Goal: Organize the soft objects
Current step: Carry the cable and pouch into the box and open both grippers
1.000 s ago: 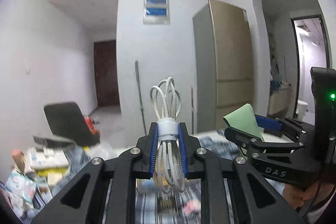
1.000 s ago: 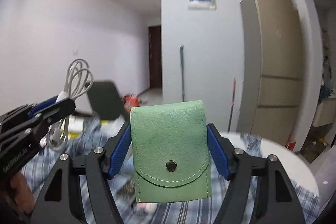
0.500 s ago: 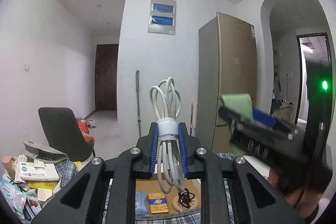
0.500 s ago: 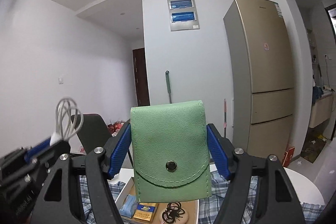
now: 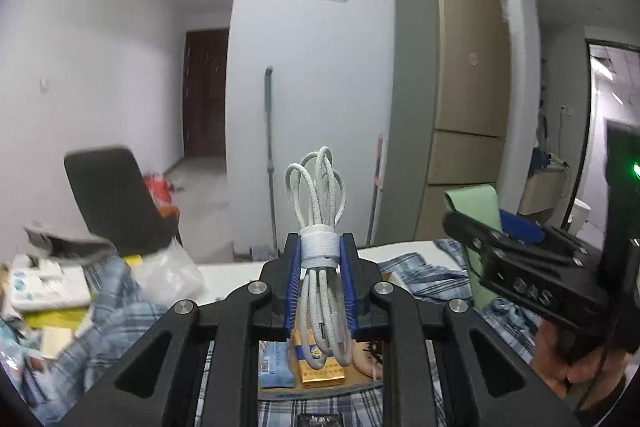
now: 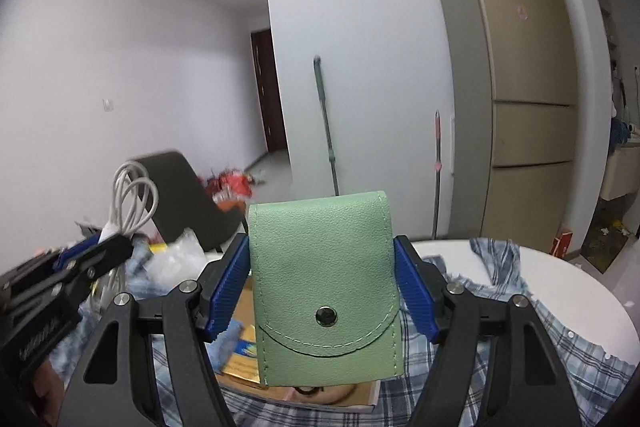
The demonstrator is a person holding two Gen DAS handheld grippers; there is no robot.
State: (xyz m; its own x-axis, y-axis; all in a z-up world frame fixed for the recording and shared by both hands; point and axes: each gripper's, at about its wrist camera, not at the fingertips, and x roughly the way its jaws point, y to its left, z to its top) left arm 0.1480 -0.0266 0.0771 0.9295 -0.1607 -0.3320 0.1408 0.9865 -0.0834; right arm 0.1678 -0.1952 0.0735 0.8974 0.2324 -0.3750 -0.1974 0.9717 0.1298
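My left gripper is shut on a coiled white cable, pinched at its wrapped band with the loops standing upright. My right gripper is shut on a green snap pouch, held flat and upright between the blue pads. Both hang above an open cardboard box on the plaid cloth. In the left wrist view the right gripper shows at the right with the green pouch edge-on. In the right wrist view the left gripper and the white cable show at the left.
The box holds a yellow packet, a blue packet and a black hair tie. A plaid cloth covers a white round table. Clutter and a dark chair lie left; a fridge stands behind.
Both grippers have swung across and dipped lower toward the table, still holding the cable and the pouch. The open box now lies closer below them.
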